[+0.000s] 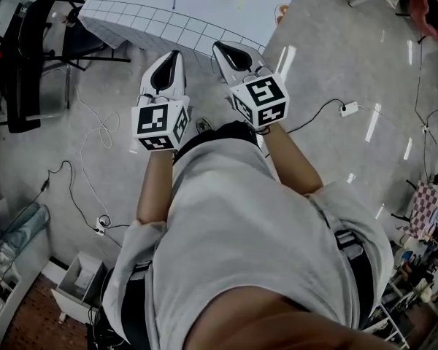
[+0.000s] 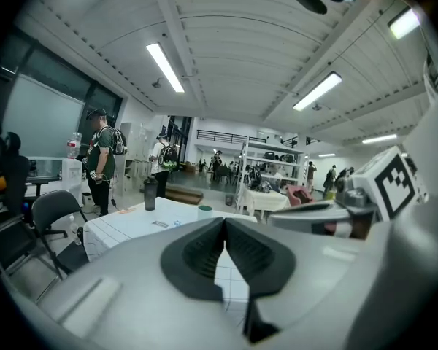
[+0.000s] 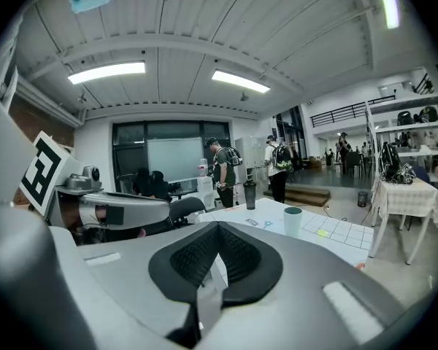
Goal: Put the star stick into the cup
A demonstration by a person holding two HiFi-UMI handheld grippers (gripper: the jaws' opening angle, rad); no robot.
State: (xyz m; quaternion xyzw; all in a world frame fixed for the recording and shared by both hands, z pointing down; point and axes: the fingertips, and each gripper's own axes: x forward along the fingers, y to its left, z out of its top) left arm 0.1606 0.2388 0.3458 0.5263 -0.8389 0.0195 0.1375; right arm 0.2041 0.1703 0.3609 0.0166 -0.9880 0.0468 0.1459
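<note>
In the head view I hold the left gripper and the right gripper short of the table, with nothing in reach. In the left gripper view my jaws are together and empty, and the cup is far off. In the right gripper view the jaws are together too, and the star stick lies flat just left of the cup, so reaching in unopened could shove it or tip the cup.

No words, numbers or brand names can be read. The only print is black-and-white square code patterns on the marker cube of the left hand-held gripper and on that of the right hand-held gripper. A small label on the surface is too small to read.
</note>
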